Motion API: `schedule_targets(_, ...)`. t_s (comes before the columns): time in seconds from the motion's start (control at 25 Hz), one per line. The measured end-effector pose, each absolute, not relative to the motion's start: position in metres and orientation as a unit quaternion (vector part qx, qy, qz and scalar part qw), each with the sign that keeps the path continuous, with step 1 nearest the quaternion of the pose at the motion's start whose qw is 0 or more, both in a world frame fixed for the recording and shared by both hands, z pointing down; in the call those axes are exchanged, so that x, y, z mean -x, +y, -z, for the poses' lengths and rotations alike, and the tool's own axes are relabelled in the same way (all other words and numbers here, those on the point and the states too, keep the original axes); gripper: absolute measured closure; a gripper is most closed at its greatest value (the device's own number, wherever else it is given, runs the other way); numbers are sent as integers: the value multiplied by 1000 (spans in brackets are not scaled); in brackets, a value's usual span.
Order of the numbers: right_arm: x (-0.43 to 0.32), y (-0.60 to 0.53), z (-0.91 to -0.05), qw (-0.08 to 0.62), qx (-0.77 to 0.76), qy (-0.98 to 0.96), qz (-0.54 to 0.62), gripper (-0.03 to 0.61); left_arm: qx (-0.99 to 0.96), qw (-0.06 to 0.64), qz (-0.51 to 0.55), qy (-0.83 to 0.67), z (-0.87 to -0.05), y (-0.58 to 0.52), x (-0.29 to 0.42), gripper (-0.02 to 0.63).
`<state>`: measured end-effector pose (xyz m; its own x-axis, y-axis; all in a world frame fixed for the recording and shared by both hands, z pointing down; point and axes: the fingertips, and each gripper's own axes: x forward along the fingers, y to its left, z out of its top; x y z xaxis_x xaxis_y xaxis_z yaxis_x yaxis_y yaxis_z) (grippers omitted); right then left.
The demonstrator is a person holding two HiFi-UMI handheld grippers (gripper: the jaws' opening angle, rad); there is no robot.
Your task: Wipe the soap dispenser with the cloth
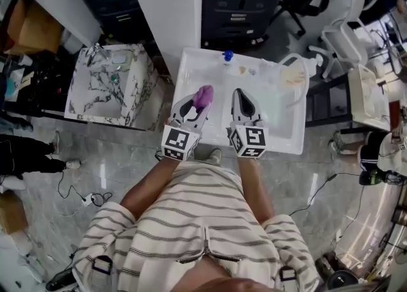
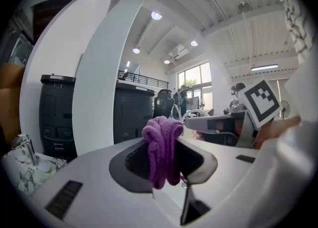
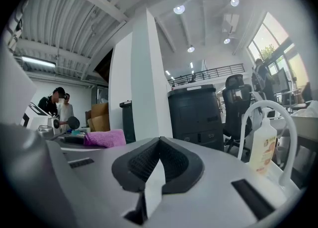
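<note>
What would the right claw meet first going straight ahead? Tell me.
Likely the white pillar, at its edge with the dark cabinet; the soap dispenser stands clear to the right. Depth unclear.

The cloth [image 2: 162,152] is showing a looped, fuzzy purple pile, soft and matt. The left gripper [image 1: 200,104] and the right gripper [image 3: 160,143] are wearing smooth, matt grey plastic shells, their pads [image 3: 142,164] showing dark ribbed faces. The soap dispenser [image 3: 262,145] is looking like translucent plastic, the white table [image 1: 280,120] is gleaming smooth — the floor [image 1: 127,171] is shining like polished stone
</note>
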<state>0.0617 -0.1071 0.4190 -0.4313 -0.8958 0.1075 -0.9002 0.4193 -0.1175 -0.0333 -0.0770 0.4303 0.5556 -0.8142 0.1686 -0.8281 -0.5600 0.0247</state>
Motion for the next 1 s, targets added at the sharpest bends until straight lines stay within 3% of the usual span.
schedule_targets(1.0, -74, -85, -406, -8, -535, -842, -73, 569, -868, 26, -63, -492, -419, -75, 37, 494)
